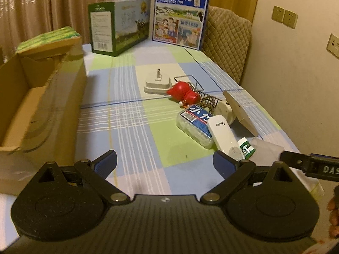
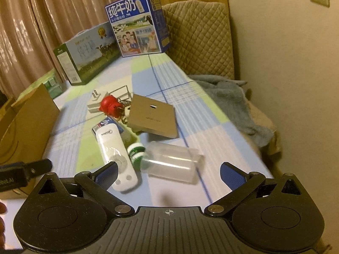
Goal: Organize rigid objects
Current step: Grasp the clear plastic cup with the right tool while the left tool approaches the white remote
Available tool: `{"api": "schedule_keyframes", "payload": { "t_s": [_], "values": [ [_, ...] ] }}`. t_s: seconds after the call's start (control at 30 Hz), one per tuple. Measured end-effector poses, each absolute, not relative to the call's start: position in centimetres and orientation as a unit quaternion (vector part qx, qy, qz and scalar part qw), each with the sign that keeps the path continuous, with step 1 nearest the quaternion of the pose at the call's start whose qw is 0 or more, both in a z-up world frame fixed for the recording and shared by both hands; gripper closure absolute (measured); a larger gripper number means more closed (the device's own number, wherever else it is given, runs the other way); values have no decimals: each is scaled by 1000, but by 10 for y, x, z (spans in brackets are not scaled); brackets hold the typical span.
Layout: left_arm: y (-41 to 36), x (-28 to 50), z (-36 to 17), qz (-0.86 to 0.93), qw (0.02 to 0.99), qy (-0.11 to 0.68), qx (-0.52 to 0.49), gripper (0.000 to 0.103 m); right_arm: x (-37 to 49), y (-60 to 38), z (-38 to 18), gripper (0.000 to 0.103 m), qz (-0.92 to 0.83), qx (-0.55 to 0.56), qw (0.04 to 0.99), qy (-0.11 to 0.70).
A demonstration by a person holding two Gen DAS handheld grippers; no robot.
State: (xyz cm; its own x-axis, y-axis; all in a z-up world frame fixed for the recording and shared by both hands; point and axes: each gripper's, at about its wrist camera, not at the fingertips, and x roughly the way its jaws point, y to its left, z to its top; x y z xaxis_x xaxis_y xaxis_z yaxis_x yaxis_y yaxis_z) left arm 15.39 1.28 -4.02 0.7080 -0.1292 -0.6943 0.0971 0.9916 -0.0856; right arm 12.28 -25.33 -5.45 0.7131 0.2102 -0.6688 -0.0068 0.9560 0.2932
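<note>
A cluster of small items lies on the checked tablecloth: a white remote (image 1: pixel 225 135) (image 2: pixel 116 150), a green-capped bottle (image 1: pixel 246 146) (image 2: pixel 136 152), a clear plastic box (image 2: pixel 172 162), a blue-labelled swab box (image 1: pixel 196 125), a tan square panel (image 2: pixel 153 116) (image 1: pixel 240 112), a red toy (image 1: pixel 184 93) (image 2: pixel 110 105), a wire basket (image 1: pixel 208 99) and a white charging base (image 1: pixel 157 83). My left gripper (image 1: pixel 165 163) is open and empty, left of the remote. My right gripper (image 2: pixel 169 174) is open and empty, just before the clear box.
An open cardboard box (image 1: pixel 31 105) (image 2: pixel 25 131) stands at the table's left edge. Two milk cartons, green (image 1: pixel 118 27) and blue (image 1: pixel 180 14), stand at the far end. A quilted chair (image 2: pixel 199 40) and a grey cloth (image 2: pixel 231 103) are on the right by the wall.
</note>
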Motion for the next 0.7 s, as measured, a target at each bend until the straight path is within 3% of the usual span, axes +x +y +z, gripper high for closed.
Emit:
{"api": "schedule_keyframes", "payload": {
  "t_s": [0.5,0.6,0.7],
  "values": [
    [20,171,-63,-87,916,391,-28,8,162,-239,-94,11,45,110,910,398],
    [20,170,-62,-90,916,390,-29,8,159,-244,-95,19,37,101,911,399],
    [20,170,-62,-93,916,388,-31,8,154,-251,-95,21,24,101,913,395]
  ]
}}
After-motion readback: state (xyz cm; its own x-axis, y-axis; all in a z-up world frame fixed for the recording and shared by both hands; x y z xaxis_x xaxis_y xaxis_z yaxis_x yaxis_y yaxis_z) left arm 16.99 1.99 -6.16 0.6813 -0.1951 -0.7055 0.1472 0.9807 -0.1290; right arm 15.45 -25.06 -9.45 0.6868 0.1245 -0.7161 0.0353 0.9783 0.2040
